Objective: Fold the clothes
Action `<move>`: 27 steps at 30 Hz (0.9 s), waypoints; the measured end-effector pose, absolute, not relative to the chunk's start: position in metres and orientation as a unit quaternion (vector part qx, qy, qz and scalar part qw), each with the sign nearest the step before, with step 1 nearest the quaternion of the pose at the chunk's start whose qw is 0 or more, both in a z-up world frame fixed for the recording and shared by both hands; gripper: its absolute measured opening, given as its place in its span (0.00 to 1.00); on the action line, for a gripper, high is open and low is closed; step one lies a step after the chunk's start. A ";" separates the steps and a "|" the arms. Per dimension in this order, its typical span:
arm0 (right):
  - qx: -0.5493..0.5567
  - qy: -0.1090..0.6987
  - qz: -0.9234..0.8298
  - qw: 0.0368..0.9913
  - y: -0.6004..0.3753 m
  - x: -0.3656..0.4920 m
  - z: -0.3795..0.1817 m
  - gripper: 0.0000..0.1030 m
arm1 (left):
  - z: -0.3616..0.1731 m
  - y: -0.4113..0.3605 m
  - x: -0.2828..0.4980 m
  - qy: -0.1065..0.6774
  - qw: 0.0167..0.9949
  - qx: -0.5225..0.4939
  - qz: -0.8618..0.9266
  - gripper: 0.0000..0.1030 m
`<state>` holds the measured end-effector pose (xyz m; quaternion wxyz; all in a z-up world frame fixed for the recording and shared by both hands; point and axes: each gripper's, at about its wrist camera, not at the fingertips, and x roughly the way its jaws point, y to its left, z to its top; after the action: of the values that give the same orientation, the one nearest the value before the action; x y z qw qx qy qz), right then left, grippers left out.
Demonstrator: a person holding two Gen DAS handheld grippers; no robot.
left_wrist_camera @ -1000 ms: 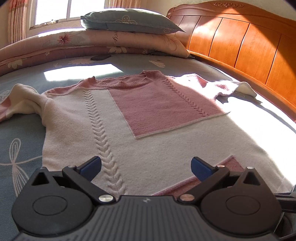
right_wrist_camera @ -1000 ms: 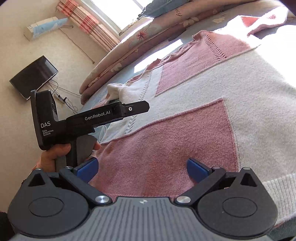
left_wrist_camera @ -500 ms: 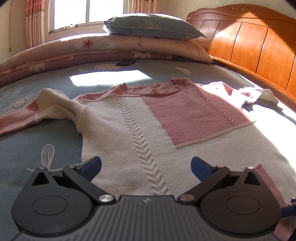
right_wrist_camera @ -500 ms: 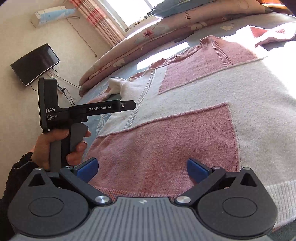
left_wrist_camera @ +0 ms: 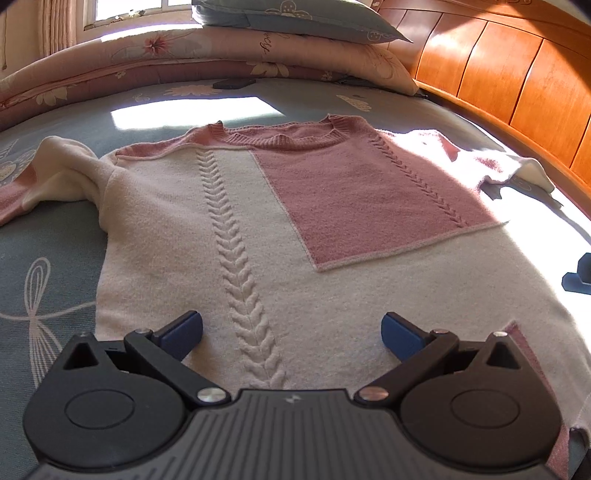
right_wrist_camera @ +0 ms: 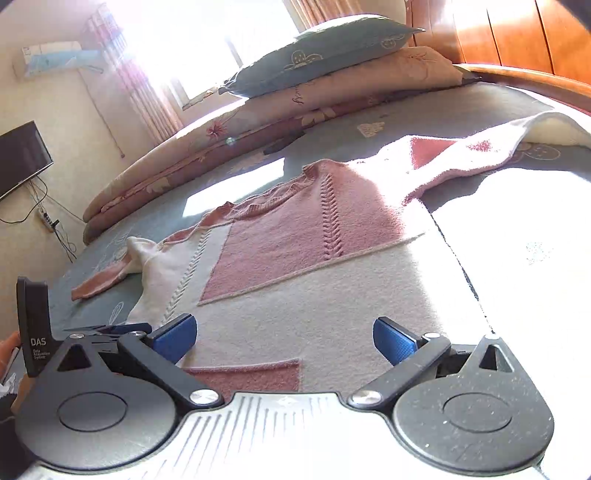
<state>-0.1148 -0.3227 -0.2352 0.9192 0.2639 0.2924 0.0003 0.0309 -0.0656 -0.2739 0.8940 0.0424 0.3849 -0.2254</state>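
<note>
A cream and pink knitted sweater [left_wrist_camera: 258, 229] lies spread flat on the bed, neck away from me, sleeves out to each side. It also shows in the right wrist view [right_wrist_camera: 295, 266]. My left gripper [left_wrist_camera: 291, 332] is open and empty, low over the sweater's hem near the cable stitch. My right gripper [right_wrist_camera: 282, 338] is open and empty, low over the hem near a pink patch [right_wrist_camera: 247, 376]. The left gripper's body [right_wrist_camera: 35, 325] shows at the left edge of the right wrist view.
The bed has a blue patterned sheet [left_wrist_camera: 40, 266]. A rolled quilt [left_wrist_camera: 184, 59] and pillow [left_wrist_camera: 295, 18] lie at the far side. A wooden headboard [left_wrist_camera: 498, 74] runs along the right. A wall television [right_wrist_camera: 20, 158] hangs at the left.
Both grippers have dropped lower toward the sweater's hem and now face along the bed. The right gripper swung right, away from the left one. The sweater has not moved.
</note>
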 end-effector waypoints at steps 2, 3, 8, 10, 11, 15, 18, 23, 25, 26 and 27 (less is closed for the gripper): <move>0.314 0.301 -0.010 0.900 -0.343 -0.106 -0.253 1.00 | -0.274 -0.067 0.032 0.385 0.895 0.042 -0.223 0.99; 0.327 0.306 -0.014 0.894 -0.350 -0.106 -0.260 1.00 | -0.273 -0.067 0.032 0.384 0.895 0.042 -0.222 0.99; 0.325 0.282 -0.048 0.901 -0.364 -0.138 -0.271 1.00 | -0.269 -0.064 0.036 0.376 0.900 0.025 -0.218 0.99; 0.322 0.280 -0.059 0.902 -0.368 -0.148 -0.269 1.00 | -0.264 -0.061 0.037 0.366 0.905 0.012 -0.215 0.99; 0.322 0.283 -0.060 0.902 -0.368 -0.149 -0.267 1.00 | -0.261 -0.059 0.039 0.361 0.907 0.005 -0.216 0.99; 0.282 0.290 -0.068 0.912 -0.356 -0.135 -0.252 1.00 | -0.259 -0.056 0.043 0.361 0.904 -0.016 -0.228 0.99; 0.263 0.287 -0.033 0.921 -0.338 -0.118 -0.242 1.00 | -0.267 -0.058 0.049 0.382 0.895 -0.027 -0.230 0.99; 0.220 0.292 0.020 0.931 -0.303 -0.078 -0.227 1.00 | -0.270 -0.054 0.053 0.396 0.891 -0.042 -0.216 0.99; 0.195 0.295 0.035 0.935 -0.290 -0.061 -0.221 1.00 | -0.269 -0.044 0.057 0.401 0.893 -0.057 -0.196 0.99; 0.182 0.298 0.038 0.936 -0.283 -0.052 -0.219 1.00 | -0.269 -0.037 0.060 0.402 0.895 -0.066 -0.183 0.99; 0.169 0.301 0.039 0.938 -0.277 -0.043 -0.219 1.00 | -0.268 -0.030 0.063 0.402 0.896 -0.077 -0.171 0.99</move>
<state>-0.0431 -0.2769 -0.2186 0.9377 0.1686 0.3012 0.0393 0.0629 -0.0303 -0.2682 0.8961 -0.0769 0.4021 -0.1713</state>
